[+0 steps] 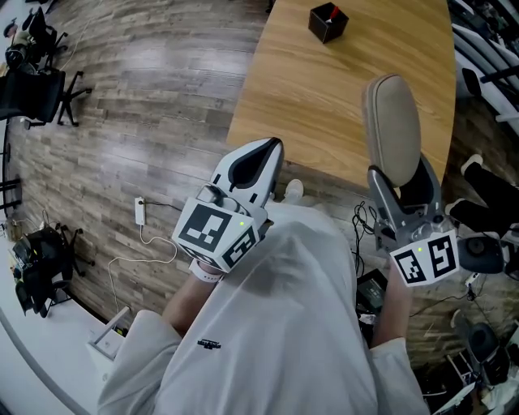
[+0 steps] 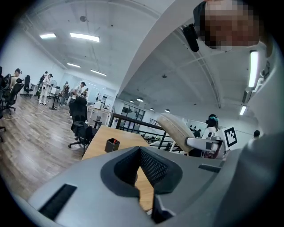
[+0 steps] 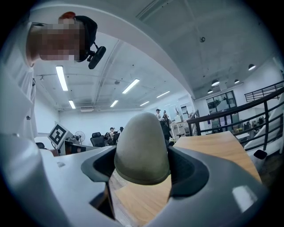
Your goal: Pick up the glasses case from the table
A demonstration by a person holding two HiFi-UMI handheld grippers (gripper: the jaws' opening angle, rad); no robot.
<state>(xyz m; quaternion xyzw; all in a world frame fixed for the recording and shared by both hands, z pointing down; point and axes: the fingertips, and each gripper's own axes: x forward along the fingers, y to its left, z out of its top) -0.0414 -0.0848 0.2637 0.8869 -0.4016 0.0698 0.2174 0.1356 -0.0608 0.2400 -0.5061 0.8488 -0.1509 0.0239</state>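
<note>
The beige glasses case (image 1: 392, 128) is lifted off the wooden table (image 1: 324, 89) and stands up out of my right gripper (image 1: 403, 180), which is shut on its lower end. In the right gripper view the case (image 3: 142, 148) fills the gap between the jaws, its rounded end pointing away. The left gripper view shows the same case (image 2: 177, 131) tilted in the air at the right. My left gripper (image 1: 258, 166) hovers by the table's near edge, jaws shut with nothing between them (image 2: 138, 166).
A small black box (image 1: 328, 22) with something red in it stands far up the table. The wood floor lies to the left with a power strip (image 1: 139, 211) and cable. Office chairs (image 1: 36, 85) stand far left; cables and gear lie at the right.
</note>
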